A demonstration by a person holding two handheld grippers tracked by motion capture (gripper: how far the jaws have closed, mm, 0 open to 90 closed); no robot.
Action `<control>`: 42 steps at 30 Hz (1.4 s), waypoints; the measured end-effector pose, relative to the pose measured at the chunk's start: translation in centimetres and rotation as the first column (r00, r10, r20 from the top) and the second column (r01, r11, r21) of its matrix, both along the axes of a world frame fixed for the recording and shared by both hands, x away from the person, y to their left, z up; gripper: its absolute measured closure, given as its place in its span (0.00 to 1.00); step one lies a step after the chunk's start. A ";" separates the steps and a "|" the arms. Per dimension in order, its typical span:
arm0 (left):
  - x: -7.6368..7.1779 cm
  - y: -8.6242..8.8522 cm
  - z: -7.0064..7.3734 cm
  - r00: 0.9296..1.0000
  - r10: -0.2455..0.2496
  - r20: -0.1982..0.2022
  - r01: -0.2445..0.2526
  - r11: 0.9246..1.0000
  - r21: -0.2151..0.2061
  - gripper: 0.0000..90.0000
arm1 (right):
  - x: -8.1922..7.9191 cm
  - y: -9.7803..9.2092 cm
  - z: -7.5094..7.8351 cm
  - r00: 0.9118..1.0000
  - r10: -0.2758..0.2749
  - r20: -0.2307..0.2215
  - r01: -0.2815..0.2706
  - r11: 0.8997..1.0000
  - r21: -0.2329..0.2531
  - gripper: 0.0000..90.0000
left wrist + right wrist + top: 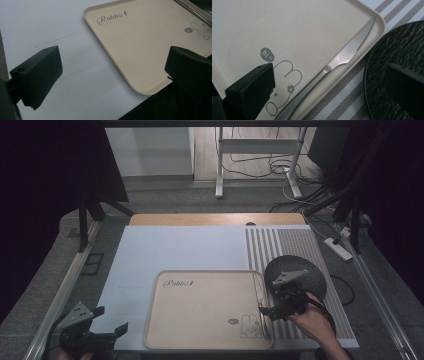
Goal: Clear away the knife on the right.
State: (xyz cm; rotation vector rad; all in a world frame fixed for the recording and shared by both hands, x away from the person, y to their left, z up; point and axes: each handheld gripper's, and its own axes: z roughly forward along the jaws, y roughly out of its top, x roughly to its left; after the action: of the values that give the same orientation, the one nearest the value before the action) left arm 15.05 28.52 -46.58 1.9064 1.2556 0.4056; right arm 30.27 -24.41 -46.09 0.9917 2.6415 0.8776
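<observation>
The right gripper [266,311] hangs with jaws spread wide over the knife [342,58] lying along the tray [200,320] edge, beside the plate [305,270], while the left gripper [111,323] idles released.

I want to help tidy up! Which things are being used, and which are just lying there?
In use:
knife
tray
right gripper, open beside the knife

Lying about:
black plate
striped mat
power strip
left gripper, open, off the tray

Both grippers are black with blocky square jaws; the left gripper [107,331] and right gripper [267,311] each carry a grey three-cornered plate.
</observation>
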 end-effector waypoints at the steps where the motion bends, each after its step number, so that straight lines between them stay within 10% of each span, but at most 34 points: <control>1: 0.0 0.0 0.0 1.000 0.000 0.000 0.000 1.000 0.001 0.02 | -0.1 -0.2 0.1 1.000 -0.003 0.002 0.003 1.000 0.008 0.00; 42: 0.0 0.0 0.0 1.000 0.012 -0.005 -0.012 1.000 -0.003 0.02 | -5.2 -6.4 1.5 0.978 -0.195 0.076 0.187 0.977 0.107 0.00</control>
State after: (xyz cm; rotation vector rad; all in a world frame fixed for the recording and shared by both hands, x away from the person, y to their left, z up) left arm 15.09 28.57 -46.60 1.8984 1.2710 0.4055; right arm 25.06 -30.78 -44.63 1.1805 2.4037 0.9899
